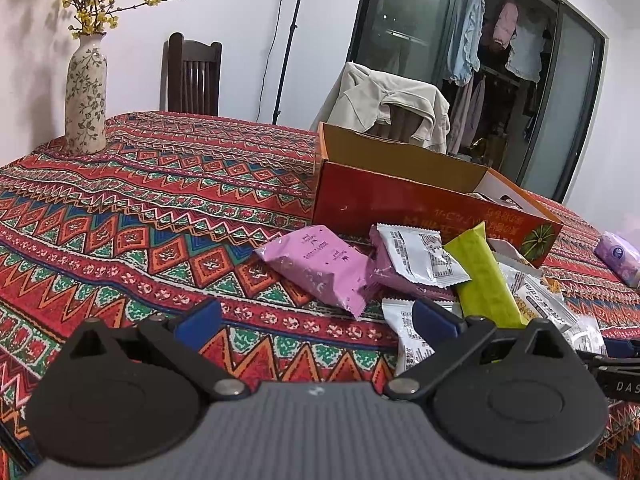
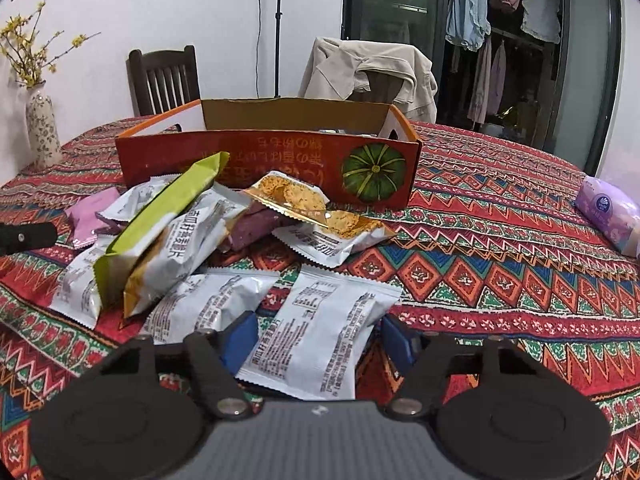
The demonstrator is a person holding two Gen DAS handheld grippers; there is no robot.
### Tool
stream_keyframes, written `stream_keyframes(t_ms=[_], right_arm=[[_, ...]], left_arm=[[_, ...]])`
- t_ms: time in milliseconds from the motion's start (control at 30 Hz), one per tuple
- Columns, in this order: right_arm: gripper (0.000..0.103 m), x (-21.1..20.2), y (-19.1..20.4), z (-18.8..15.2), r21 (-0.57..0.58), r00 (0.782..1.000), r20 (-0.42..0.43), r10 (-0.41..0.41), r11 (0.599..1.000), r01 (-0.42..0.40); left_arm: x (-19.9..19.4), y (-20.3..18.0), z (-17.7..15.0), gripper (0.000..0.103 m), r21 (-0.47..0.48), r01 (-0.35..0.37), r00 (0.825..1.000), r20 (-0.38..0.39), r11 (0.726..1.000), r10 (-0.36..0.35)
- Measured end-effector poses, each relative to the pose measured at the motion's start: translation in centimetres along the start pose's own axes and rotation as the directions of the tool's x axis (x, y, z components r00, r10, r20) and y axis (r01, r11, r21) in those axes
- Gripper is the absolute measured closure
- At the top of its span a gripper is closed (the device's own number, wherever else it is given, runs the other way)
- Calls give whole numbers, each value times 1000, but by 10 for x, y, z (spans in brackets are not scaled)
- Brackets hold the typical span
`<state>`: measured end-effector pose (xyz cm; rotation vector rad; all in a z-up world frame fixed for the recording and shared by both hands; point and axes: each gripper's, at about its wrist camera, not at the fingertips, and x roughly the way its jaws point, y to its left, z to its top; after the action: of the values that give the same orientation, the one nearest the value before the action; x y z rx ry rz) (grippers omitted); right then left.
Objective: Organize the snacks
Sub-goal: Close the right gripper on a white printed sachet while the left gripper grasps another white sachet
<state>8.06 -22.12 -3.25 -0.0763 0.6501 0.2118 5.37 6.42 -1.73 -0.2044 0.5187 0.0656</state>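
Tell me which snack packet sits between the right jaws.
The white packet, print side up, lying nearest the right gripper between its open jaws; the other white ones lie farther left.

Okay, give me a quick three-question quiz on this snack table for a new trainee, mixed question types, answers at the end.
1. True or false: the right gripper is open, a white packet between its fingers.
2. Which packet leans highest on the pile? A) green packet B) pink packet C) tissue pack
3. Fill in: the orange box shows a green ____.

Key: 1 true; 2 A; 3 pumpkin.
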Motion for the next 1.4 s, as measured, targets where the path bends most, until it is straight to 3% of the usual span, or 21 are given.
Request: stream_keyframes(t_ms=[100, 200, 300, 400, 700, 933, 1167, 1300, 1400], right_arm=[[62, -3, -6, -1, 28, 1000, 10, 19, 999, -19], [63, -7, -15, -2, 66, 999, 30, 27, 997, -29], [64, -13, -21, -1, 88, 998, 63, 28, 996, -33], [64, -18, -24, 0, 95, 996, 86, 31, 995, -39], [63, -30, -24, -5, 90, 989, 122, 78, 992, -90], [63, -29, -28, -10, 95, 988, 115, 100, 989, -111], [63, -28, -29, -15, 103, 986, 116, 116, 986, -128], [63, -28, -29, -15, 103, 986, 115, 121, 986, -133], [63, -29, -29, -16, 103, 986, 116, 121, 986, -134]], left_arm=[[1, -1, 0, 0, 3, -9, 1000, -3, 1000, 9], [2, -3, 0, 0, 14, -27, 1000, -13, 1000, 27], [4, -9, 1, 0, 30, -49, 998, -29, 998, 50], [3, -19, 2, 0, 39, -20, 999, -44, 999, 21], [16, -57, -1, 0, 110, -17, 995, -100, 994, 28], [28, -71, -8, 1, 151, -34, 987, -150, 988, 57], [31, -74, -9, 25, 171, -50, 984, -158, 984, 78], [27, -79, -11, 53, 193, -21, 989, -140, 981, 48], [26, -80, -11, 56, 191, -5, 990, -139, 982, 32]])
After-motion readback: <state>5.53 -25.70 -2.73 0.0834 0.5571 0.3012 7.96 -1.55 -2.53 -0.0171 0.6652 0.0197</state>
